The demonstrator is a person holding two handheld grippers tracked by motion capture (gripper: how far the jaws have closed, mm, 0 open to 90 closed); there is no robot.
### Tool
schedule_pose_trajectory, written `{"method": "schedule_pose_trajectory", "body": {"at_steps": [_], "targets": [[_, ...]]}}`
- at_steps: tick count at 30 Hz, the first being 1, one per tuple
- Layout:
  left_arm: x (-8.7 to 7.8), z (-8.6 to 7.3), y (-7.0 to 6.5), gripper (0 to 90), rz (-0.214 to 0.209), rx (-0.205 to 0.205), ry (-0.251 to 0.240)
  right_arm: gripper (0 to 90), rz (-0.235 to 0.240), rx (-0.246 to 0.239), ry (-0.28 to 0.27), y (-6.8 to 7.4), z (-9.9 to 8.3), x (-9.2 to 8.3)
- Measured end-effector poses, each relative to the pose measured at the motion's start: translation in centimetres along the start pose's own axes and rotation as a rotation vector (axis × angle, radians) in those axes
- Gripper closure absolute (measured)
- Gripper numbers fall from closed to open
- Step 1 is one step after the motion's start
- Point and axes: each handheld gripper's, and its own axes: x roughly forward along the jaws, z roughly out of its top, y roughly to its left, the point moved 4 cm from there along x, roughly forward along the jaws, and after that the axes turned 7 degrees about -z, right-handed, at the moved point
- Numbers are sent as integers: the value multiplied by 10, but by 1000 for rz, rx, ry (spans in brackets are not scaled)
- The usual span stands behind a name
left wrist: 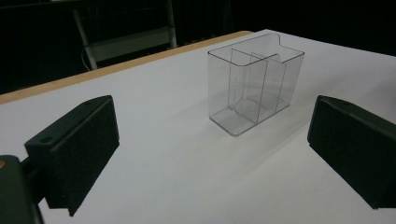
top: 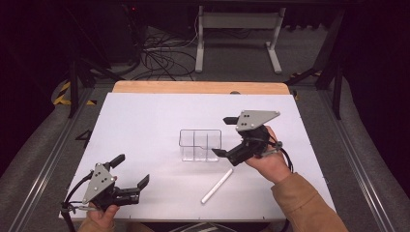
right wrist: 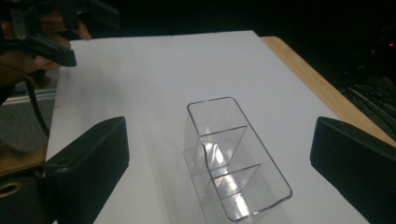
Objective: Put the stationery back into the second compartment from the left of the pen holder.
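Fingers apart on both my grippers, empty: right gripper (top: 227, 136) beside the clear plastic three-compartment organiser (top: 200, 144) mid-surface, left gripper (top: 130, 170) well apart. White slim pen (top: 217, 186) lies nearby; probably next, needing a low pinch.

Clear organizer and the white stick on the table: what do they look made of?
Clear organizer: apparently rigid transparent plastic, glossy; the table shows through its walls and dividers, and the edges catch highlights. White stick: matte white, slim and straight; probably plastic, but too small to tell. Neither hand-held gripper touches them.
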Motion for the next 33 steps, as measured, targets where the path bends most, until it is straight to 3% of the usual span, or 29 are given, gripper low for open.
{"method": "schedule_pose_trajectory", "body": {"at_steps": [4, 6, 9, 15, 20, 27, 33], "targets": [[3, 3, -2, 29, -22, -22, 5, 20, -26, 51, -63, -2, -9, -15], [4, 5, -4, 27, -56, -23, 6, 31, -38, 93, -100, -2, -22, -29], [5, 8, -8, 27, -97, -28, 1, 31, -65, 103, -106, -1, -31, -35], [10, 17, -15, 37, -90, -5, 29, 17, -91, 148, -147, 2, -53, -48], [15, 20, -17, 53, -88, -15, 43, 10, -118, 186, -187, 5, -76, -59], [21, 27, -19, 66, -108, -27, 47, 26, -180, 214, -131, 12, -119, -70], [27, 35, -26, 67, -125, -11, 57, 29, -204, 224, -151, 10, -127, -75]]}}
